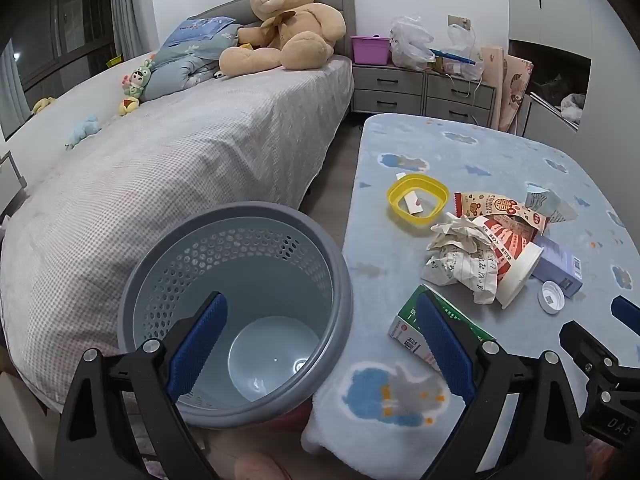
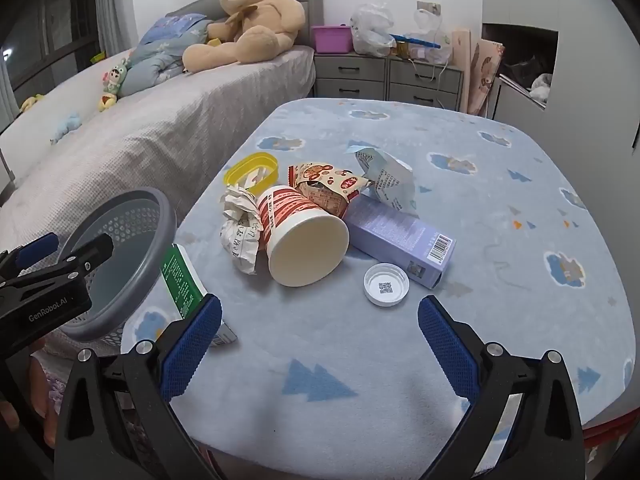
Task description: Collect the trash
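A grey perforated bin (image 1: 236,276) stands beside the blue cloud-print table (image 1: 460,152); it holds nothing I can see. My left gripper (image 1: 320,332) is open over the bin's right rim. Trash lies on the table: a green-and-white carton (image 2: 182,284), crumpled paper (image 2: 240,228), a tipped red-and-white paper cup (image 2: 304,236), a purple box (image 2: 396,236), a white cap (image 2: 386,284), snack wrappers (image 2: 328,184) and a yellow lid ring (image 2: 252,172). My right gripper (image 2: 320,332) is open and empty, low over the table's near part, short of the cup and cap.
A bed (image 1: 180,160) with a large teddy bear (image 1: 288,20) and soft toys lies to the left of the bin. Grey drawers (image 1: 424,88) with bags and a pink box stand at the back wall. The left gripper also shows at the left in the right wrist view (image 2: 48,264).
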Tool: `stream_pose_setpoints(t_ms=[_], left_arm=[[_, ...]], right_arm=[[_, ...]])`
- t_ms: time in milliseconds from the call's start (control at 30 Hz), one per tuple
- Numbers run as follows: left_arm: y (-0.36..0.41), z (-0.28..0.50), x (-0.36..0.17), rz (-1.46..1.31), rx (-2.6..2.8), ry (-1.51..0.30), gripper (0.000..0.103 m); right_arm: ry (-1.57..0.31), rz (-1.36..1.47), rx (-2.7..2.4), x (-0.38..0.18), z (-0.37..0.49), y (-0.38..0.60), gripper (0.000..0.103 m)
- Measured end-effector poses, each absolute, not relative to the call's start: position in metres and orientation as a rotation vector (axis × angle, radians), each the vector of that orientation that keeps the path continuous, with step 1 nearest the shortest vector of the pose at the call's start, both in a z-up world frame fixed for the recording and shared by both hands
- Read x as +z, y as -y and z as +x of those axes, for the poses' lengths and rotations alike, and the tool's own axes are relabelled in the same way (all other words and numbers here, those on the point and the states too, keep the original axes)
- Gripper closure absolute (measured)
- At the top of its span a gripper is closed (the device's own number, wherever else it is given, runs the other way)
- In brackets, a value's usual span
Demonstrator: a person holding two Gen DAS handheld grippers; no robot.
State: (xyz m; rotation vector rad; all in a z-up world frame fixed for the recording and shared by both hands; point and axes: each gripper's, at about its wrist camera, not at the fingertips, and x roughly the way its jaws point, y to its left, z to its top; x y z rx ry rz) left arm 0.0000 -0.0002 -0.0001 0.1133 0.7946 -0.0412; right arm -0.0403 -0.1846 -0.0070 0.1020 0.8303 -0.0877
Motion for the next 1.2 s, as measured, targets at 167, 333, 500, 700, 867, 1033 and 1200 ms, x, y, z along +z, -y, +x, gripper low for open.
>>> stream_pose_setpoints(t_ms=[167, 333, 500, 700, 867, 1033, 1200], left_arm=[[-0.001, 0.0, 0.0, 0.113, -0.038, -0.793, 0.012], [-0.008, -0.002, 0.003, 0.119, -0.034, -0.792, 0.012], [-0.01, -0.004, 0.003, 0.121, -0.033, -0.789, 0.012], [-0.011, -0.002, 0.003, 0.124, -0.038, -0.796, 0.012], [-0.009, -0.002, -0.001, 0.123, -0.036, -0.791, 0.012], [-0.009, -0.002, -0.001, 0.125, -0.034, -0.79, 0.012], [-0.008, -0.002, -0.001, 0.126, -0.035, -0.79, 0.012]], right_arm=[[-0.831, 0.103, -0.085, -0.006, -0.041, 0.184, 0.006], [-0.833, 0.102, -0.082, -0.006, -0.041, 0.183, 0.006], [-0.825, 0.105, -0.086, -0.005, -0.043, 0.183, 0.006], [-0.828, 0.103, -0.083, -0.004, -0.044, 0.182, 0.006], [-0.824, 0.106, -0.083, -0.002, -0.044, 0.184, 0.006], [-0.822, 0.105, -0.083, -0.003, -0.044, 0.182, 0.006], [-0.822, 0.106, -0.081, -0.003, -0.044, 0.182, 0.006]])
